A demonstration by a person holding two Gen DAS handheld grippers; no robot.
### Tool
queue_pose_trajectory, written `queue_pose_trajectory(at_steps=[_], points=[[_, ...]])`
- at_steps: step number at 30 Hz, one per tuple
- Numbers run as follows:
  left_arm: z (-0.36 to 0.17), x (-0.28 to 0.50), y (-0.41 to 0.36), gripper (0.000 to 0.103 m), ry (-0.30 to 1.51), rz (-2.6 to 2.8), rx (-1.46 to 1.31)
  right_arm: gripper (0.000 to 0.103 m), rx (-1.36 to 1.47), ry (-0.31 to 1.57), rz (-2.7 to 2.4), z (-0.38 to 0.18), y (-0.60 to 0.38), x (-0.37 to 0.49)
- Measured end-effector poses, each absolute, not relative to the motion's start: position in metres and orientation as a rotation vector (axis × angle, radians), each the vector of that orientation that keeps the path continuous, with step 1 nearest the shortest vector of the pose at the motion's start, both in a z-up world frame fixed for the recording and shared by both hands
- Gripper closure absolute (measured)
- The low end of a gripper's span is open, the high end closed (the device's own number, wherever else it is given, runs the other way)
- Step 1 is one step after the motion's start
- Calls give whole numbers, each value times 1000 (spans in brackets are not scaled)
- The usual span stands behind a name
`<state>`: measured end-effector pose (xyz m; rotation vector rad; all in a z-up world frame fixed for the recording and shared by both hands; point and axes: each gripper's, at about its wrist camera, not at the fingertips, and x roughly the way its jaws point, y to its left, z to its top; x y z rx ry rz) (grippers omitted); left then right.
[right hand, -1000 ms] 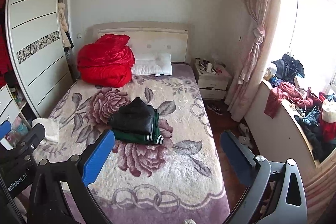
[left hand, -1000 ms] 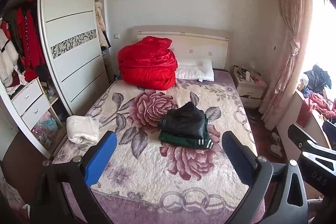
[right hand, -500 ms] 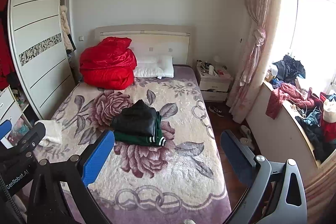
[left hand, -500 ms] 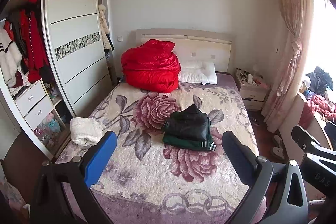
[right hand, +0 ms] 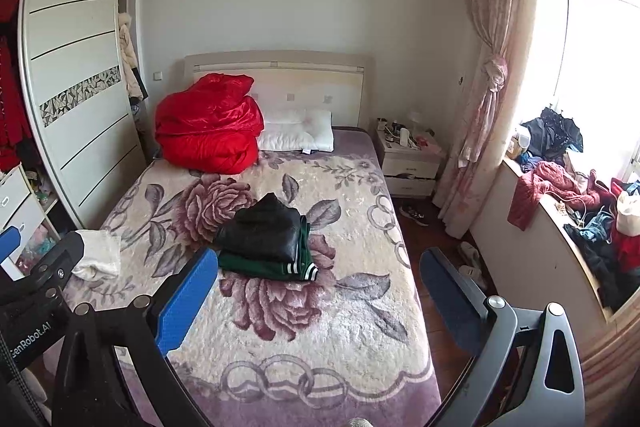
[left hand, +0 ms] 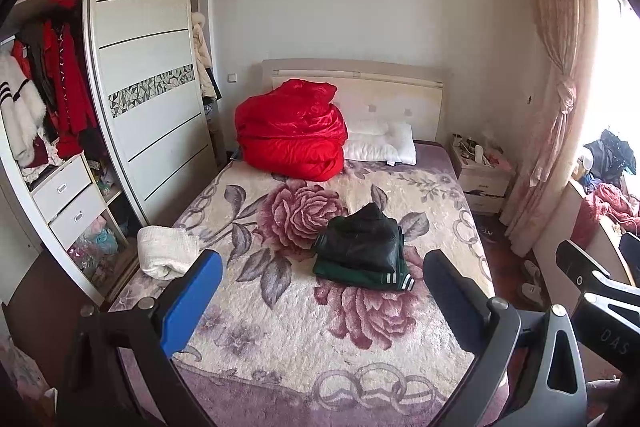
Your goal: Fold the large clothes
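Seen from beyond the foot of the bed [left hand: 280, 339]: left tool [left hand: 320, 279] and right tool [right hand: 316, 275], both spread wide and gripping nothing, held well apart from the clothes. Lay folded near mid-bed, a black jacket [left hand: 360, 243] stacked on a green garment [left hand: 360, 275] with white stripes, at 12 o'clock between the left tool's blue fingers [left hand: 192, 299] and toward 11 o'clock for the right. Rested at the bed's 9 o'clock edge beside the wardrobe [left hand: 148, 87], a white folded cloth [left hand: 166, 255]; piled against the headboard at 12 o'clock, a red quilt [left hand: 292, 131] touching a white pillow [left hand: 380, 147].
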<state>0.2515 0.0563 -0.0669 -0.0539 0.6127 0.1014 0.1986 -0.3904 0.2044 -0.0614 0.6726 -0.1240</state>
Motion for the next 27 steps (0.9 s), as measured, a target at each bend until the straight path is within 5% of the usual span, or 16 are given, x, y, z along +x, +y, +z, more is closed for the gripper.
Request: queue_pose_trajectory(at_steps=[27], points=[[-66,253,59,0,606,121,-56,0,-72,668,-117,203,-392,202]])
